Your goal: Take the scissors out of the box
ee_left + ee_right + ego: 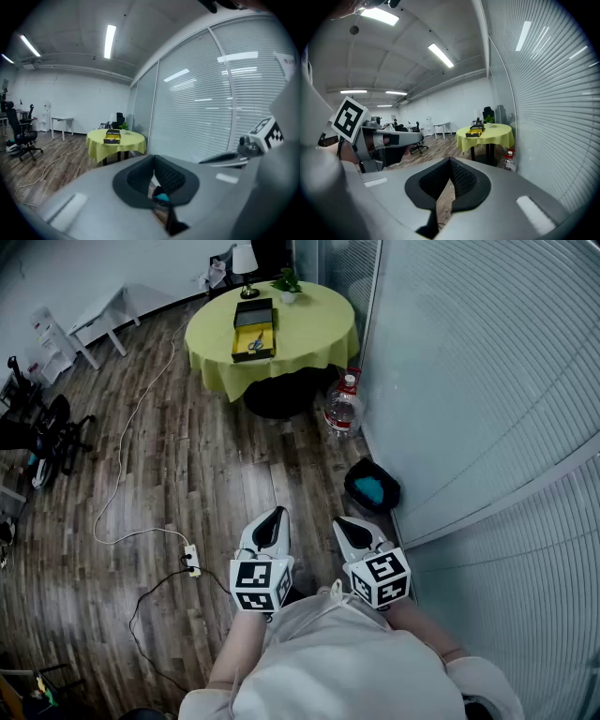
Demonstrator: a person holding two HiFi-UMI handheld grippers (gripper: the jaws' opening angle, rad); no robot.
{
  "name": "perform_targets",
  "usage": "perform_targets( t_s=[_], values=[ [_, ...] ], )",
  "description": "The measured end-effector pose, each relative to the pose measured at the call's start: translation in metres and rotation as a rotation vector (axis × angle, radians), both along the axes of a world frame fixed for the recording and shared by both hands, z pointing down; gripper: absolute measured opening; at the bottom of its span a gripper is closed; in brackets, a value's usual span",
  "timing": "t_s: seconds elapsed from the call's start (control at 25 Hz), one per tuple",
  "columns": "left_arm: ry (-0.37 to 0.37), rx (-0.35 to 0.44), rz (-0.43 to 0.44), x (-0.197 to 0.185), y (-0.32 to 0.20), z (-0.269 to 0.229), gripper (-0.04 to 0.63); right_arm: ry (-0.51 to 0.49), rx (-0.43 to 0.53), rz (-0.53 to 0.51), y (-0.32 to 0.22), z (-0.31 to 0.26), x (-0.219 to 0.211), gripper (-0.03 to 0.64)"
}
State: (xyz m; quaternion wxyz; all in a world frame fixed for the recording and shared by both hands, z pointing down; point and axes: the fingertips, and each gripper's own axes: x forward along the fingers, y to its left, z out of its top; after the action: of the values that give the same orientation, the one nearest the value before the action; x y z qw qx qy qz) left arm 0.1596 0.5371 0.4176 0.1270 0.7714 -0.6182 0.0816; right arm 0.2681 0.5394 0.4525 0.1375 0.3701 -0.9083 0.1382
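Far across the room a round table with a yellow-green cloth [309,329] carries an open yellow and black box [253,326]. Blue-handled scissors [255,345] lie in the box's near end. Both gripper views show the box, small and distant [112,136] [476,131]. My left gripper [273,515] and right gripper [344,522] hang side by side close to my body, well short of the table. Each has its jaws together, with nothing between them [153,157] [450,160].
A lamp [244,259] and a small plant [287,282] stand on the table's far side. A water bottle [344,409] sits on the floor by the table, and a black bin [372,488] by the blind-covered glass wall. A power strip [191,561] with cables lies left.
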Motion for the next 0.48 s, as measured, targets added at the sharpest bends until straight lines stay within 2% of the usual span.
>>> perform_targets(
  t_s=[0.16,0.48],
  values=[
    [0.02,0.005,0.0,0.0013,-0.0037,-0.0024,0.008,0.005,0.012,0.01,-0.0051,0.0011,0.0032,-0.002],
    [0.011,-0.006,0.003,0.0057,-0.0079,-0.0021,0.007,0.004,-0.002,0.045,-0.0109,0.0016,0.009,-0.002]
  ],
)
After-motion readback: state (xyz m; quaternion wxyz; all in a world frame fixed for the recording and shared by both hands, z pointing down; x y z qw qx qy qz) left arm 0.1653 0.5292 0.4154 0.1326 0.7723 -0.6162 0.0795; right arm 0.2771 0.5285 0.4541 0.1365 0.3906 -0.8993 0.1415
